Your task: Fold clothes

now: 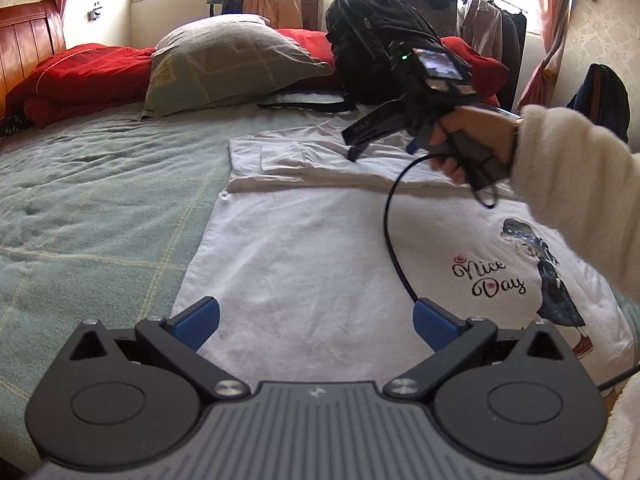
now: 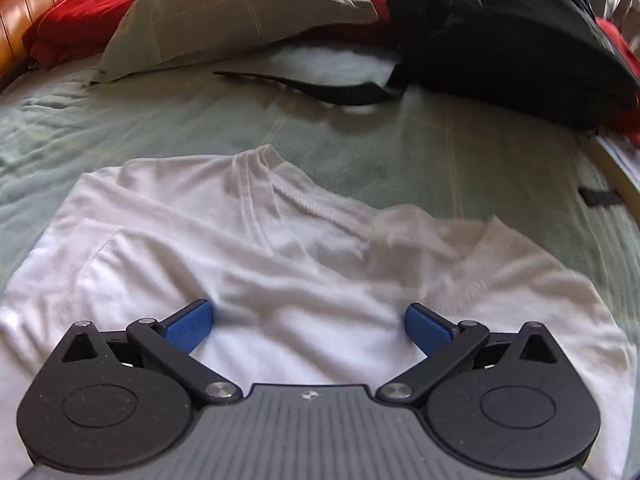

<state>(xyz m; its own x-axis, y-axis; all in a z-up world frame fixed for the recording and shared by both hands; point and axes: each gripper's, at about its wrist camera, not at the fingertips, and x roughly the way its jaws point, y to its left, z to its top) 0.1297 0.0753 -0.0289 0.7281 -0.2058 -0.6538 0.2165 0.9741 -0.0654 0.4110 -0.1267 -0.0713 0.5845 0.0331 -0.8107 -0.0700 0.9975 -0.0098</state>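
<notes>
A green checked bedspread (image 1: 100,200) covers the bed and fills the space beneath and beyond both sets of tongs. On it lies a white T-shirt (image 1: 300,248), spread flat directly under and ahead of the left gripper (image 1: 316,320), with its far end folded over into a band where a sleeve lies; the printed words "Nice Day" (image 1: 490,278) and a girl figure sit to the right of the left tongs. The same T-shirt (image 2: 280,248) lies under the right gripper (image 2: 308,322), its collar just ahead of the blue pads. Far beyond both tongs, a grey-green pillow (image 1: 228,60) leans on a red quilt (image 1: 84,76), and a black backpack (image 1: 372,40) stands to the pillow's right, its strap trailing over the bedspread. The left tongs are spread wide and hold nothing, hovering over the shirt's near part. The right tongs are likewise spread wide and empty. In the left wrist view, a hand (image 1: 472,140) in a fluffy white sleeve (image 1: 580,184) grips the right gripper's handle over the folded band.
</notes>
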